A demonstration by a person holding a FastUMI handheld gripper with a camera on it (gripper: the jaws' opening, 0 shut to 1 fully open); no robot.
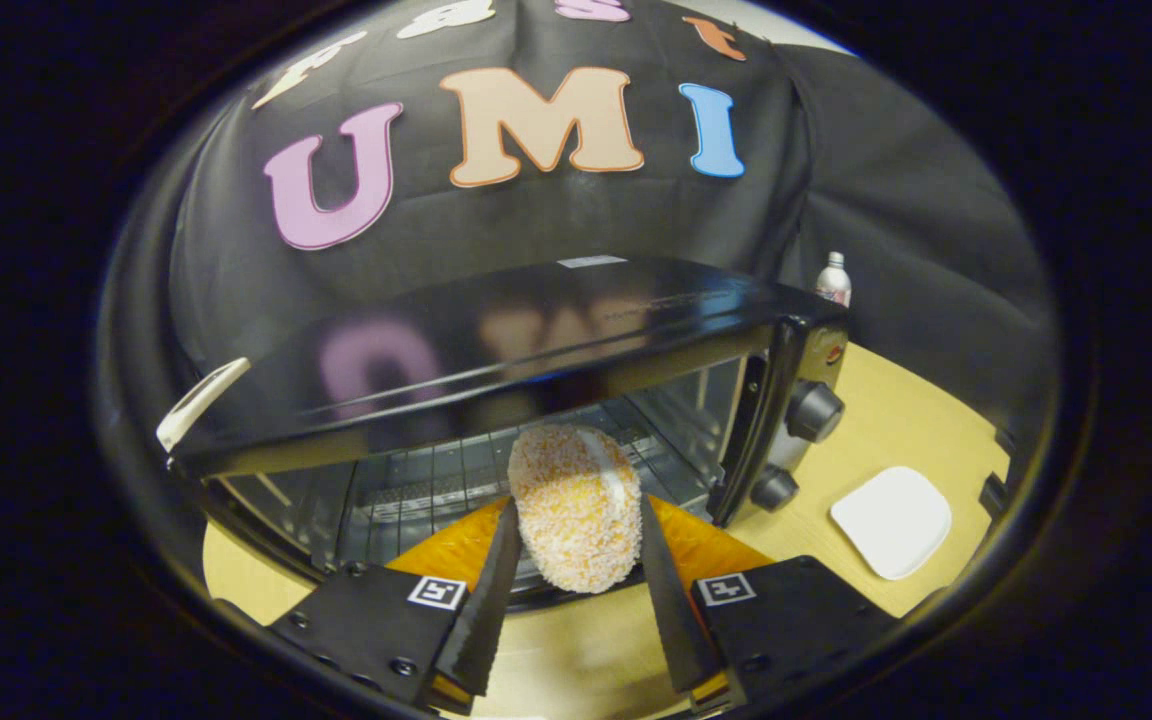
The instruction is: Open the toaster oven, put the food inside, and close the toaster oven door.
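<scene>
At the far left of the frame, a white handle (198, 402) is seen sticking out beside the corner of the toaster oven (496, 340). The oven fills the middle of the frame, its glossy black top above an open mouth with a wire rack (416, 490) inside. The door (446, 550) appears folded down flat in front of the mouth, lower centre, glowing orange between the fingers.

Just right of that, at the lower centre, the breaded patty (576, 505) is pinched by the jaws of the gripper (576, 525), one finger pressed on each flank. The patty is held upright at the threshold of the mouth, above the door and not yet on the rack.

The step in hand is judged to be the insertion. It is best done by keeping the pinch steady and carrying the patty straight forward, low enough to pass under the top edge and high enough to clear the door. The patty should be lowered well onto the rack before the jaws are spread, so that it does not tumble back onto the door.

Further right, two knobs (812, 410) are seen on the oven's front panel. A bottle (834, 280) stands behind the oven at the upper right, and a white dish (891, 520) rests on the counter (896, 420) at the lower right.
</scene>
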